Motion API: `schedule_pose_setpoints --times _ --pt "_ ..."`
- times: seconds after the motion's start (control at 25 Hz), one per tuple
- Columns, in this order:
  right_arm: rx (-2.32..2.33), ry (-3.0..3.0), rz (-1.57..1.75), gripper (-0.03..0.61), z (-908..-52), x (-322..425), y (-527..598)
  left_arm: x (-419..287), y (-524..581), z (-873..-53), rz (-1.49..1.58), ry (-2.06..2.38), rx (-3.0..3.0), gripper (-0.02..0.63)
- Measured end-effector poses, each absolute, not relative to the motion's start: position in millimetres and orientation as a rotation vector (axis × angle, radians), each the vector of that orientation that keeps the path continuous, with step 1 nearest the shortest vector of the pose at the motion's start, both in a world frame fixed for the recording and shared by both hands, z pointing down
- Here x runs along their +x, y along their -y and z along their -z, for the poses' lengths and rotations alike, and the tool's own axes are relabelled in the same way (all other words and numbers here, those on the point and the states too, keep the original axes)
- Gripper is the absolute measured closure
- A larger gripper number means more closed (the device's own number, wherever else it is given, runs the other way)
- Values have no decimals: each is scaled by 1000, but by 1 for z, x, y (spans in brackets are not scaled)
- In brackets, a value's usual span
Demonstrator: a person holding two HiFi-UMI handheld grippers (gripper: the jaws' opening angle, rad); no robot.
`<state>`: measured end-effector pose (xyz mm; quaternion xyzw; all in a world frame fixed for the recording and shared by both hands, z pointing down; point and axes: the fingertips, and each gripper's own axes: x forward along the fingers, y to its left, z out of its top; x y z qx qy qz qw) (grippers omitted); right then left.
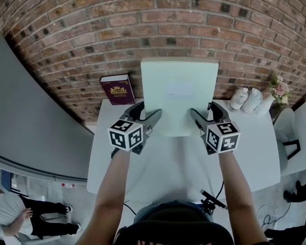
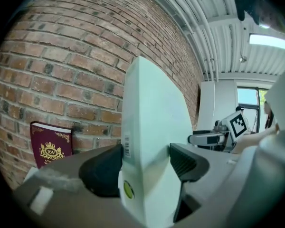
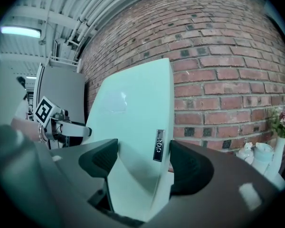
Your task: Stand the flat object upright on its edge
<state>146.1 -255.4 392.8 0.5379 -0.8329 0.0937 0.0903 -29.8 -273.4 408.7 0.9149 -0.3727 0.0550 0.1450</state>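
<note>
A pale green flat box (image 1: 178, 93) stands roughly upright, its lower edge down at the white table (image 1: 168, 162), in front of the brick wall. My left gripper (image 1: 147, 114) is shut on the box's left side near the bottom. In the left gripper view both dark pads press the box (image 2: 152, 127) between them, at my left gripper (image 2: 145, 167). My right gripper (image 1: 203, 111) holds the right side at the same height. In the right gripper view the box (image 3: 133, 113), with a small label strip on its edge, fills the gap of my right gripper (image 3: 143, 163).
A burgundy book (image 1: 117, 89) leans against the wall to the box's left, and shows again as the book (image 2: 50, 148). White figurines (image 1: 246, 99) and a flower vase (image 1: 279, 91) stand at the back right. A grey partition (image 1: 25, 116) runs along the left.
</note>
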Motion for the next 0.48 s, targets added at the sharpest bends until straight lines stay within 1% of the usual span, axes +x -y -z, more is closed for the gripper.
schedule_pose_setpoints --times 0.24,0.48 --pt "1604 2398 -199 238 -399 150 269 -23 289 -418 -257 1088 2660 288" --pt "1620 2377 -223 239 -409 158 288 -14 309 -424 -302 1098 2664 288"
